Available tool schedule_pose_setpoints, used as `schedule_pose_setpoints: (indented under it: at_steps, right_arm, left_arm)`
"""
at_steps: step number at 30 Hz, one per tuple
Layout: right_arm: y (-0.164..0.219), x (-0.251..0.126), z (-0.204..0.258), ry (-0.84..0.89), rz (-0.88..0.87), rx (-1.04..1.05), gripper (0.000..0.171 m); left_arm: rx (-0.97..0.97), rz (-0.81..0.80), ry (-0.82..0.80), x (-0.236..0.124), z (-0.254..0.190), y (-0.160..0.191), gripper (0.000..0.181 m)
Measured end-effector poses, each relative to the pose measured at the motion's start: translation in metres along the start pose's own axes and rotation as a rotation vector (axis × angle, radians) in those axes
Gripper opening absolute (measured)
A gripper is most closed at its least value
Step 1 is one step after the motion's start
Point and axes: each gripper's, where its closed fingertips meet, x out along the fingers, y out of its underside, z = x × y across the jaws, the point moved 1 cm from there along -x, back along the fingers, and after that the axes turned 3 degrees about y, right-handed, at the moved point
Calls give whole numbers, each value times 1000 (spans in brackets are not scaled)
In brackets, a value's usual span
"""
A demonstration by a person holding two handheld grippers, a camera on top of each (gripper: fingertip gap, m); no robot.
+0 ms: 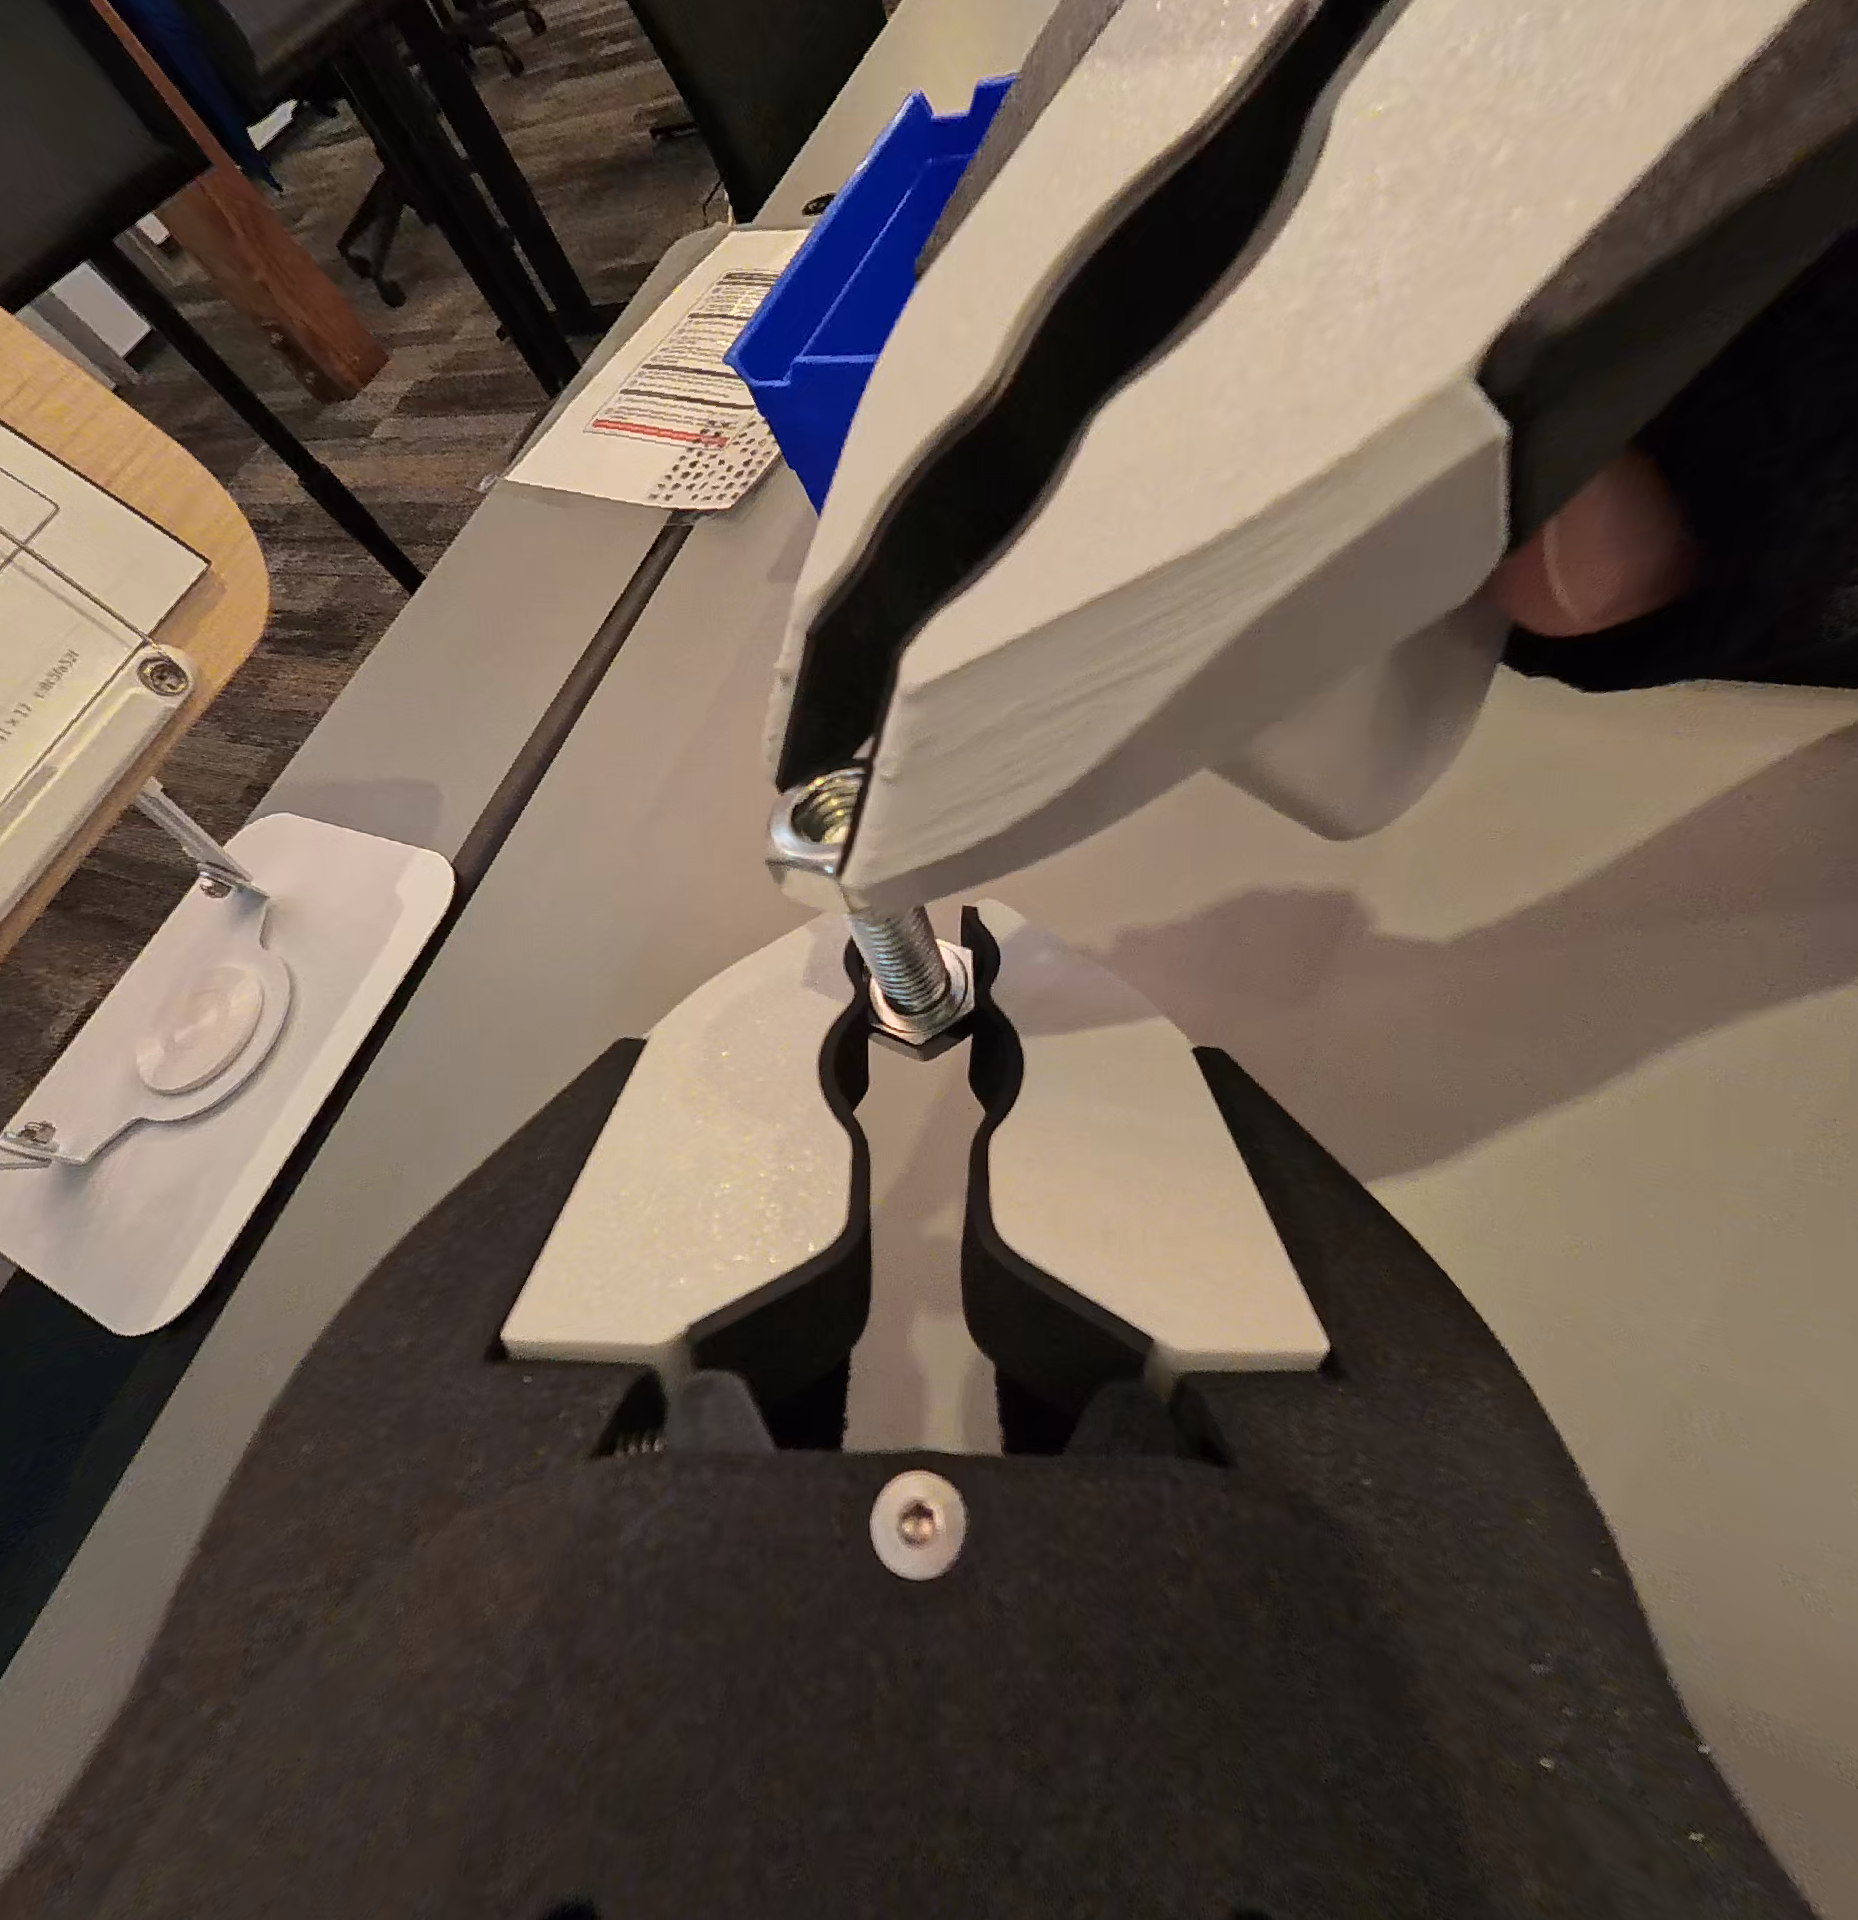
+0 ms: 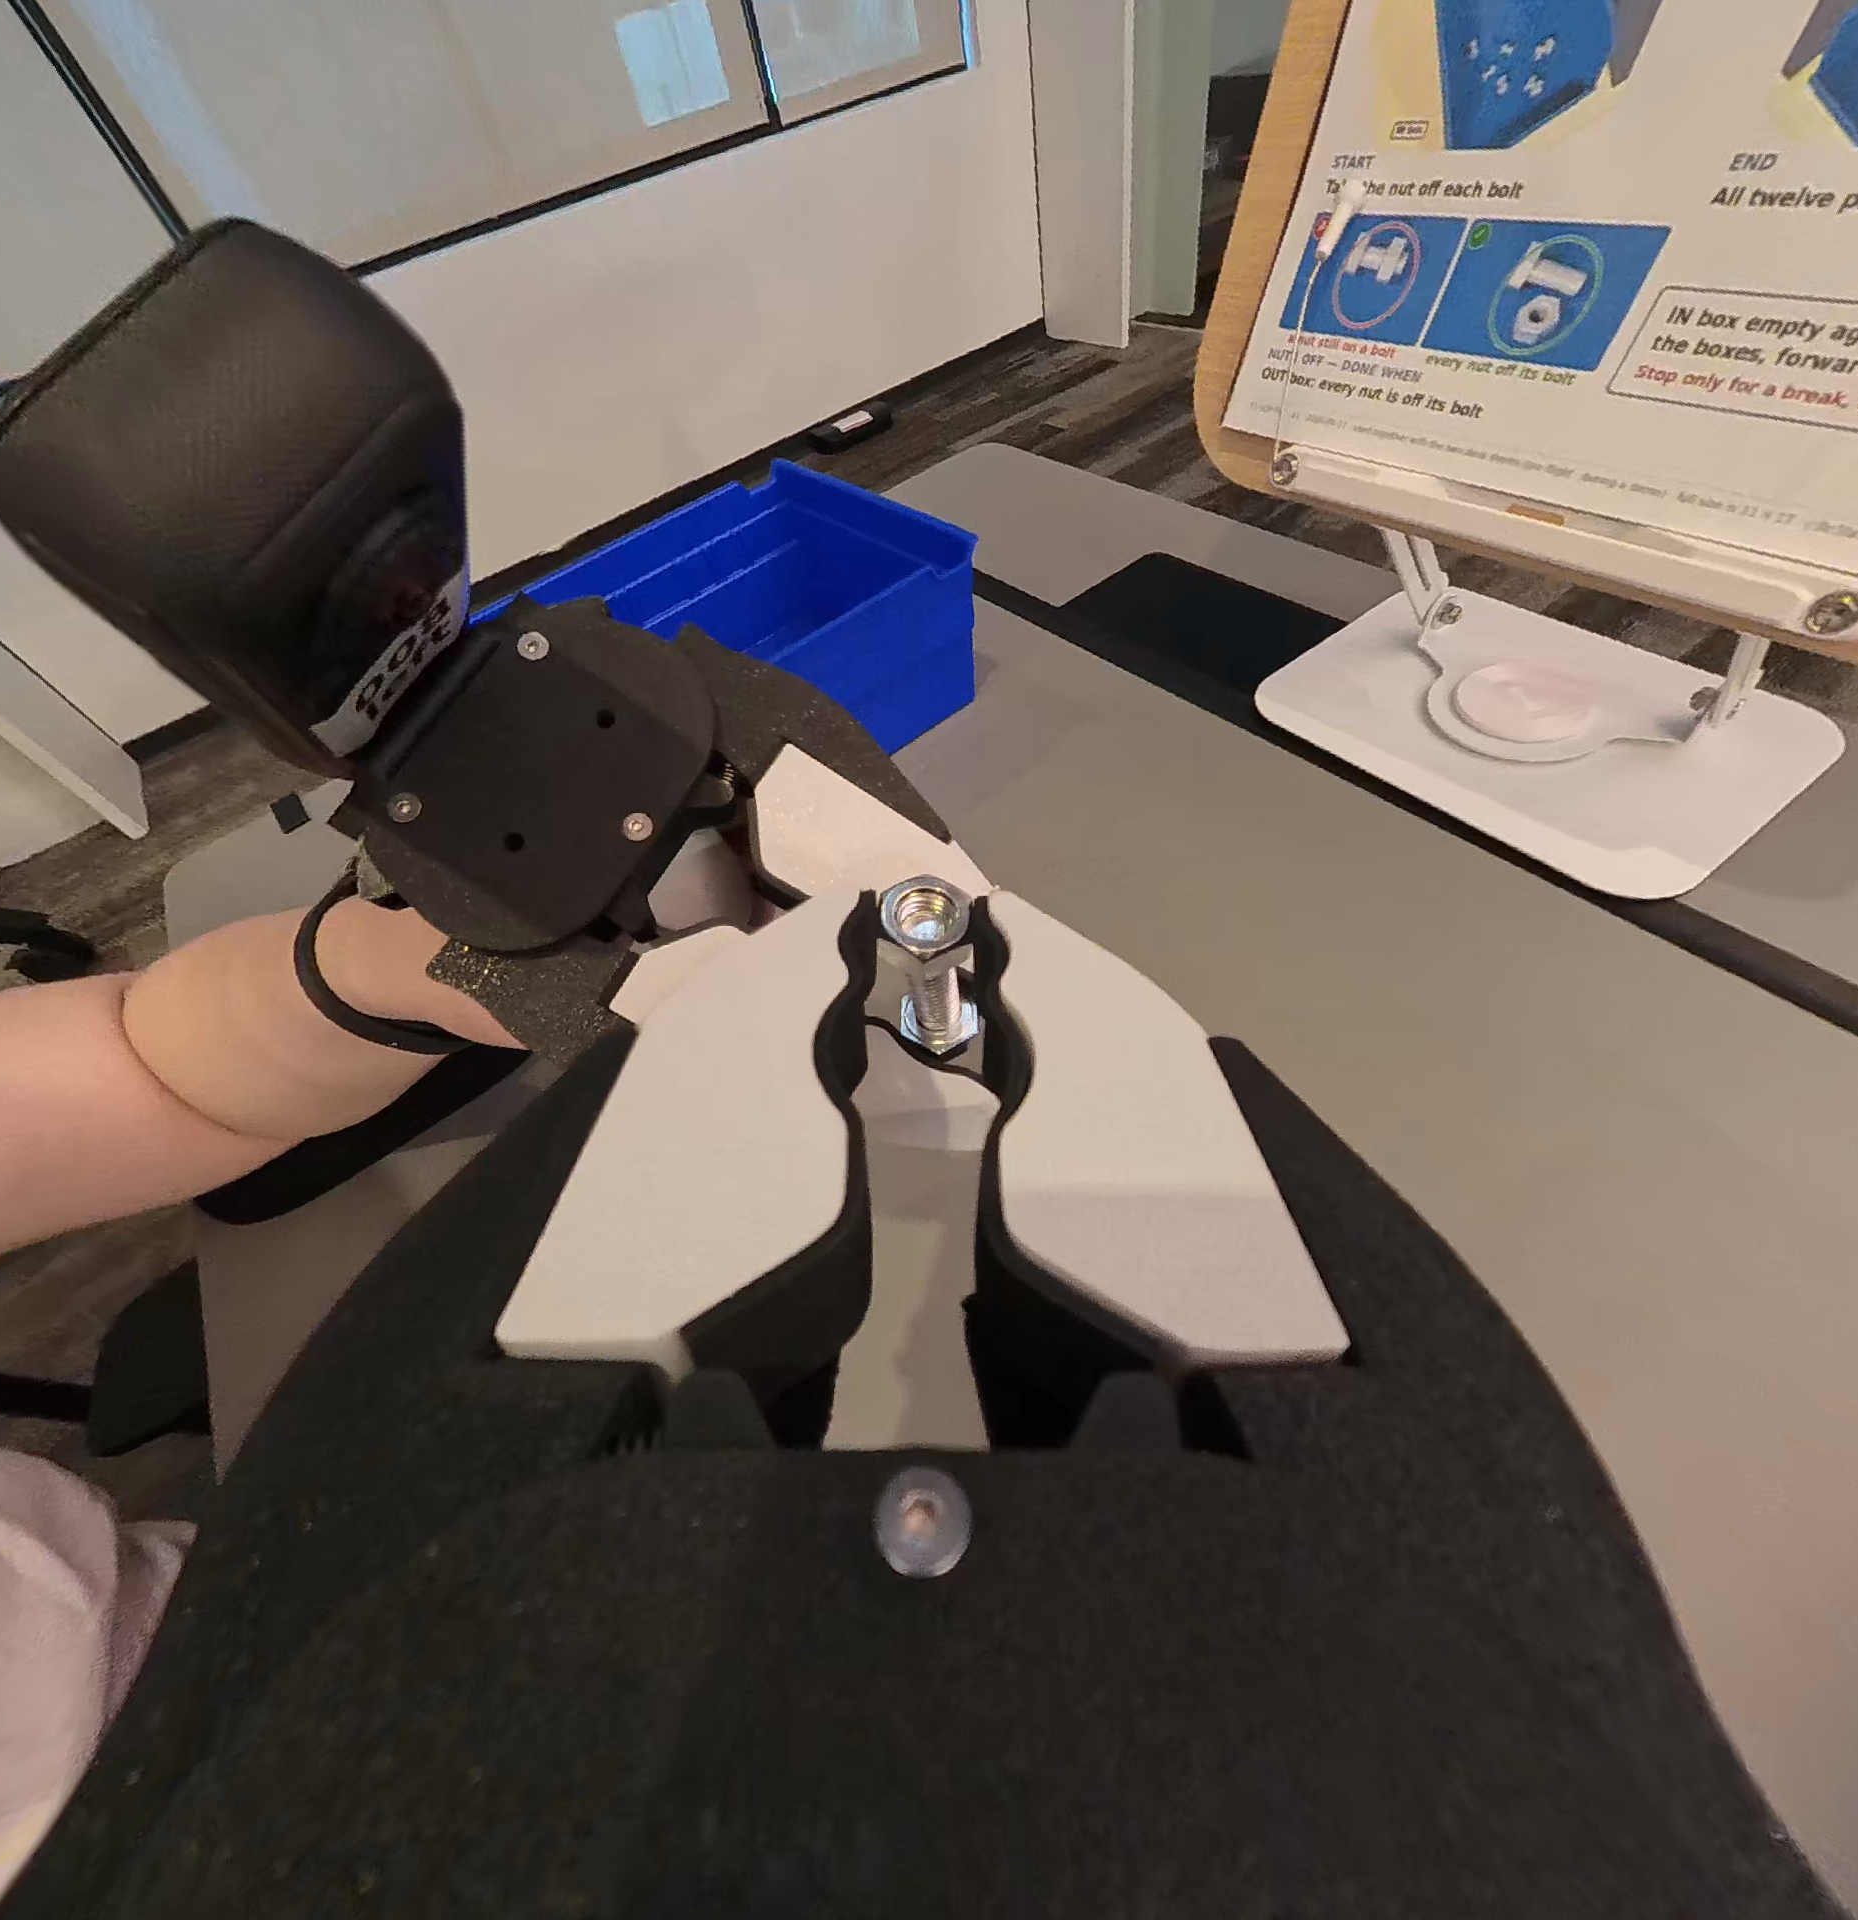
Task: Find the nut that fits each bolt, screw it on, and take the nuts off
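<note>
We pinch the small, stiff, slippery steel bolt [image 1: 909, 971] by its head in the left gripper [image 1: 920, 1023] while the right gripper [image 2: 930, 961] clamps the hex nut [image 2: 920, 914] across its flats.

Office: desks [image 1: 613, 665], carpet [image 1: 405, 416], chairs [image 1: 374, 223]

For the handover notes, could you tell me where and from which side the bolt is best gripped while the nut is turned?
Grip the bolt by its hex head, as the left gripper does now: its flat faces sit between the fingers and resist turning. Come from the head end, across the axis, leaving the threaded shank free. The right gripper holds the nut at the shank's far tip.
</note>
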Motion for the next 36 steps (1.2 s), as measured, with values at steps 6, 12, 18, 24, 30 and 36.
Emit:
schedule_pose_setpoints:
  at_steps: [6, 12, 18, 24, 30, 36]
  right_arm:
    - [-2, -2, 3, -18, 26, -72, 17]
    - [-3, -5, 5, -57, 28, -89, 17]
    - [-3, -7, 7, -71, 26, -118, 17]
    - [-4, -6, 9, -84, 8, -130, 18]
    - [-2, -8, 10, -81, 51, -179, 18]
    - [3, -17, 16, -131, 170, -309, 18]
  left_arm:
    - [2, -12, 27, -2, -3, -3, 14]
    - [7, -25, 49, -3, -6, -6, 14]
    - [12, -39, 57, -4, -8, -8, 14]
    - [1, -58, 75, -6, -9, -11, 14]
    - [19, -52, 88, -5, -12, -10, 14]
    - [123, -52, 118, -4, -24, -12, 14]
